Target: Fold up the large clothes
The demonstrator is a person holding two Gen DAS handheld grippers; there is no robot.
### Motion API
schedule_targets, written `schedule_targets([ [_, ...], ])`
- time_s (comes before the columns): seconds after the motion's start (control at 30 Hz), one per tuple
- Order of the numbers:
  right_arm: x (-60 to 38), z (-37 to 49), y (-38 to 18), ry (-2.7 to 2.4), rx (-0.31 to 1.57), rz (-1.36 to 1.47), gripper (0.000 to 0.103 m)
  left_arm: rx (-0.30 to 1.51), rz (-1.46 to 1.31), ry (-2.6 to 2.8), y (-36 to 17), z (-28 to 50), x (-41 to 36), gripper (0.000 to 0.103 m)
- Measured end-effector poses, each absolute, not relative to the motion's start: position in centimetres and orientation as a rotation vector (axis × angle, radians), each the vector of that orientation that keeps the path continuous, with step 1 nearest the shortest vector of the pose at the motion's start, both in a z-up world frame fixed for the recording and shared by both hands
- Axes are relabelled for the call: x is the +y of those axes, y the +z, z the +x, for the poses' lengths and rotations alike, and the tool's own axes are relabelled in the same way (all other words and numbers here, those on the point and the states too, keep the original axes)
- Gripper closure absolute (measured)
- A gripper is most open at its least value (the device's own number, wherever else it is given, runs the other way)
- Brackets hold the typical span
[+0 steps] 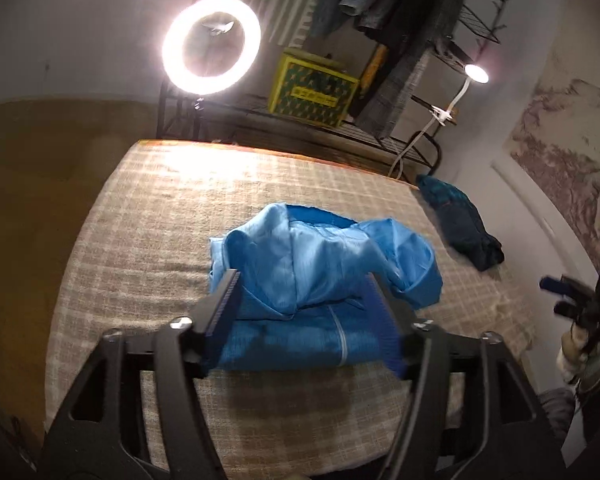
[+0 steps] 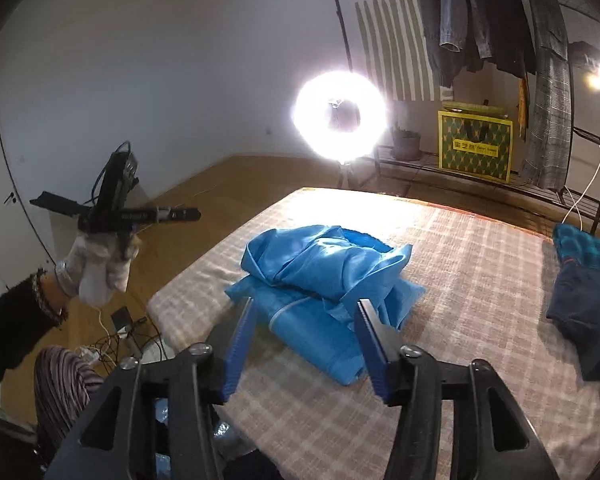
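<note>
We see a blue jacket [image 1: 323,280] lying bunched in a half-folded heap near the middle of a bed [image 1: 140,220] with a beige checked cover. Its lower part lies flat, with a white zip line on it, and the upper part is flopped on top in loose folds. Our left gripper [image 1: 303,284] is up above the jacket with its jaws apart, and nothing is between them. Our right gripper [image 2: 305,306] is also up above the jacket with its jaws apart and nothing in them. From the right side we can see the left gripper out over the floor, held by a hand in a white glove [image 2: 100,268]. A dark blue checked garment [image 2: 583,280] lies well apart from the jacket, near the far corner of the bed. Behind the bed a ring light [image 1: 211,45] shines brightly. Near it a yellow and green box [image 2: 475,148] sits on a low black rack, and dark clothes [image 2: 479,12] hang above.
</note>
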State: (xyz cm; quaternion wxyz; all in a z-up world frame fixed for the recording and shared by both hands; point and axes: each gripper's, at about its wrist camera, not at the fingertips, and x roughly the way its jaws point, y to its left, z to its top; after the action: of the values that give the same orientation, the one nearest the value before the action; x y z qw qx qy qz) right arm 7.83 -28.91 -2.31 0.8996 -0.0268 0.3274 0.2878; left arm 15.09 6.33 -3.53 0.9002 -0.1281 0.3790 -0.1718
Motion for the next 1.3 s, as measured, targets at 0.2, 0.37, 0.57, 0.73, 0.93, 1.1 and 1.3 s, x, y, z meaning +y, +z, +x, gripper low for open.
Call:
schedule_targets([
  [0.2,-30.0,13.9,-6.1,0.545,0.764,0.104,0.048,0.888,-0.499,-0.297,-7.9,21.2,8.2,0.036],
  [0.37,-32.0,21.2,-9.3,0.504,0.854,0.300,0.045,0.950,-0.583,-0.286,-10.1,26.5,8.2,0.036],
  [0.57,-32.5,28.4,-13.6,0.479,0.955,0.465,0.046,1.090,-0.463,-0.265,-13.3,32.8,5.3,0.036],
  [0.73,-31.6,31.8,-15.9,0.468,1.007,0.476,0.059,1.119,-0.437,-0.286,-15.9,35.3,3.5,0.058],
  [0.93,-28.5,32.2,-15.0,0.480,0.978,0.270,0.101,1.103,-0.326,-0.309,-17.1,35.1,1.8,0.101],
  [1.1,-27.7,28.8,-11.3,0.510,0.868,0.171,0.103,0.989,-0.384,-0.318,-13.8,31.6,3.5,0.103],
  [1.3,-26.9,21.6,-7.0,0.570,0.714,-0.006,0.103,0.849,-0.295,-0.325,-9.0,23.4,5.2,0.103],
])
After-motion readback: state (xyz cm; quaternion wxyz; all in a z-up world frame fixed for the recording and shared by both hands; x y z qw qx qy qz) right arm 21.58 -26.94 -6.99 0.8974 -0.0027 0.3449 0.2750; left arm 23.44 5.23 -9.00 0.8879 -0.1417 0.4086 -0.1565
